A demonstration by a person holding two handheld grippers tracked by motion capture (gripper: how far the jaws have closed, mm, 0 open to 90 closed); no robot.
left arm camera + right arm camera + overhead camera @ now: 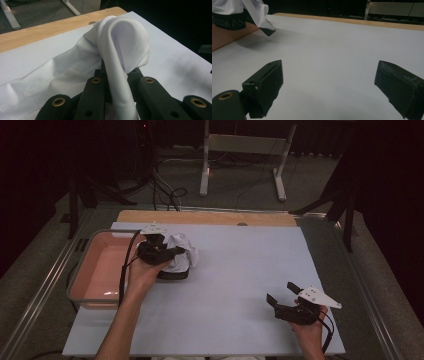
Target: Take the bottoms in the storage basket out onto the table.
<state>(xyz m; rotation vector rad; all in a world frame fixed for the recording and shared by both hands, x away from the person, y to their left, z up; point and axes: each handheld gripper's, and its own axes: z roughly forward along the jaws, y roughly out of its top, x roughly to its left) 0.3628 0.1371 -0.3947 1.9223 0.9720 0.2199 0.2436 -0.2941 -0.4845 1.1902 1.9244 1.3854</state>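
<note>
Two tongs: left tongs [175,251] pinching white cloth [182,251]; right tongs [283,294] spread wide, holding nothing.
Cloth spot: far left of desk [240,270], just beside pink tray [100,265].
Writing: white letters on black band [229,22], too cut off to read.
Left gripper view: stitched hem, fold squeezed between jaws.

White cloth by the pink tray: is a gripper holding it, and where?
Yes. The left gripper is shut on the crumpled white cloth with a black band, pinching a raised fold of it. The right gripper is open and holds nothing.
</note>
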